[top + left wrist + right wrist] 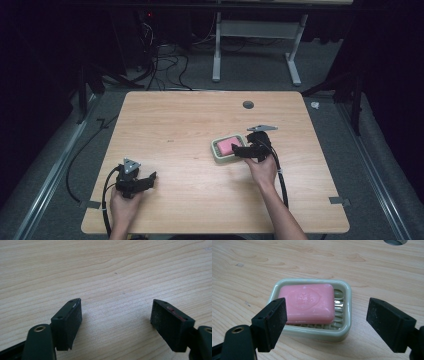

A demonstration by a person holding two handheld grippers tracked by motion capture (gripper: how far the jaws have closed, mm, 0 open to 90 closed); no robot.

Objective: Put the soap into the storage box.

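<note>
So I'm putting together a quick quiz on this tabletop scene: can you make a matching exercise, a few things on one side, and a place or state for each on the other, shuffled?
Things:
1. soap bar
2. soap dish
3. left gripper
4. right gripper

Place or state:
A. pale green, standing on the wooden table
B. open over bare wood, near the table's front left
C. pink, lying inside a ribbed tray
D. jaws apart, facing the near edge of the dish, nothing clamped

Pairs: 1-C, 2-A, 3-B, 4-D

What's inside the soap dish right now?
A pink soap bar lies in the soap dish, toward one side. Ribs show beside it; the dish floor under the bar is covered.
</note>
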